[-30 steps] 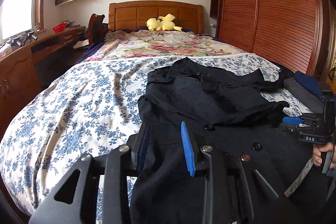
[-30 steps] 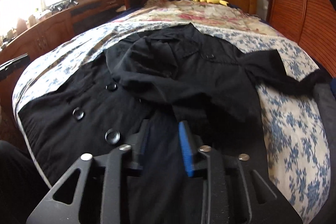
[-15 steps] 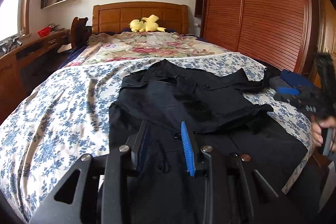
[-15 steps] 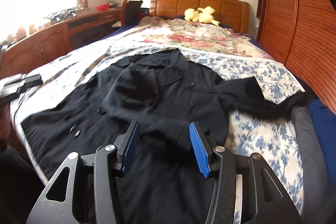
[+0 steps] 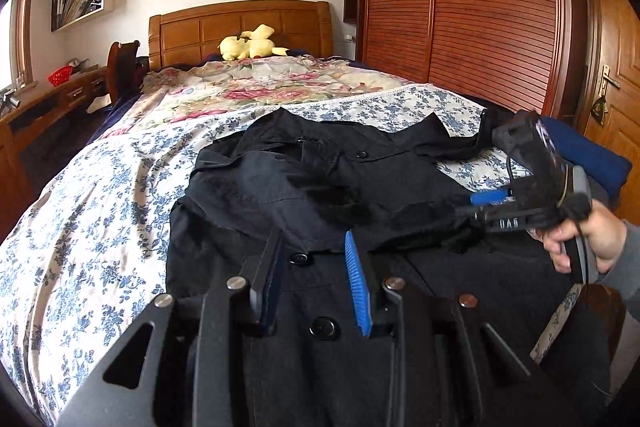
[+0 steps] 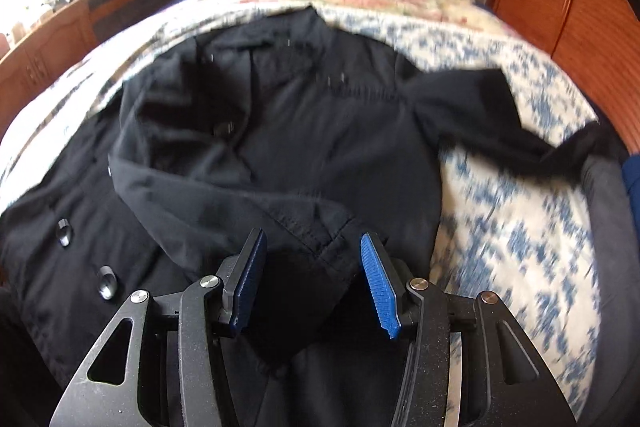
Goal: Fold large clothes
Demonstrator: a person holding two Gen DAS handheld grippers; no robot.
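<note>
Nearest you, your right tool now stands about half open, pads clear of the cloth, with the cuff of the folded-over sleeve just ahead of it; a second ago its jaws were narrower. That reads as a release: the sleeve is laid across the black coat. Your left tool hangs narrowly open over the buttoned front, gripping nothing, and has shifted sideways. Farther out, the other sleeve trails onto the bed, not yet folded.
</note>
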